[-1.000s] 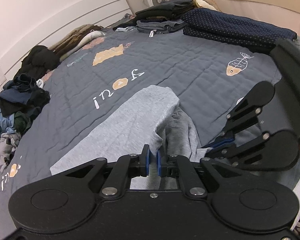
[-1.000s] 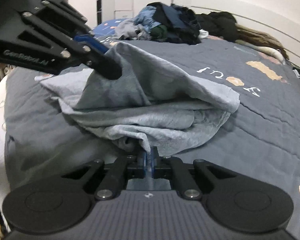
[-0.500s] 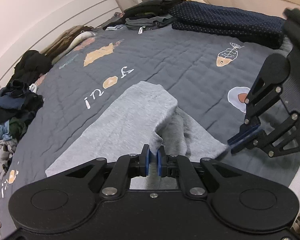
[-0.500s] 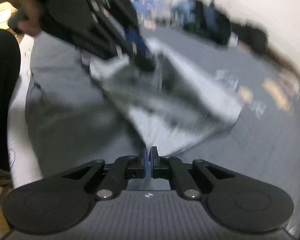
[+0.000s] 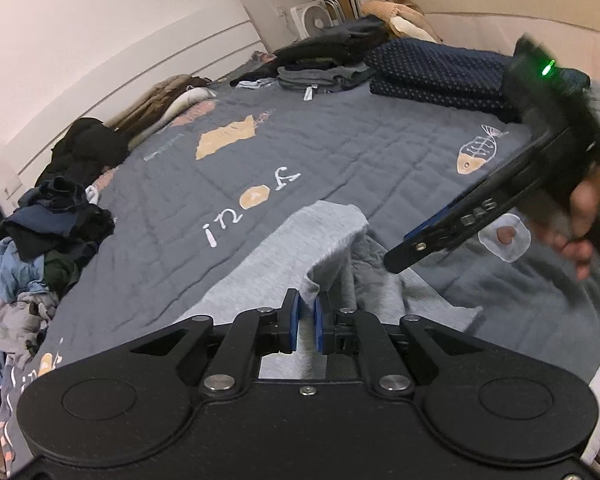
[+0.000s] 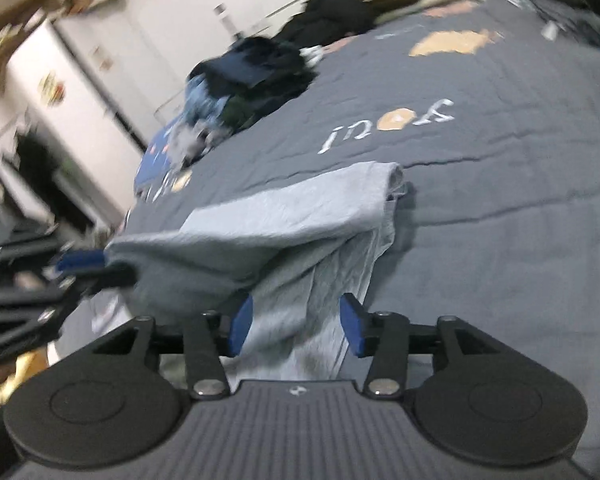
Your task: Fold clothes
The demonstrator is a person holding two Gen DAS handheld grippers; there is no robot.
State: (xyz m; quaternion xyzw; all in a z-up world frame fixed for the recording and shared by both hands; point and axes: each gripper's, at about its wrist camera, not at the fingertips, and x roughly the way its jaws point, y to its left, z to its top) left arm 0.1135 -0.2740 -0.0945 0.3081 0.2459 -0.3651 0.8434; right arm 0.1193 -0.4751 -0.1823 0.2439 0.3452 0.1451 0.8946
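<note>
A grey garment [image 6: 300, 220] is seen half-folded on the bed [image 6: 500, 208], kinda blurry overall. The right gripper [image 6: 296, 326] is caught mid-opening, blue fingers [image 6: 242, 326] spread apart, with a strip of the cloth lying between them but not pinched. One corner of the garment is clamped by the left gripper [image 6: 88, 266] at the left edge. A clothes pile [image 6: 244, 88] is heaped further back.
</note>
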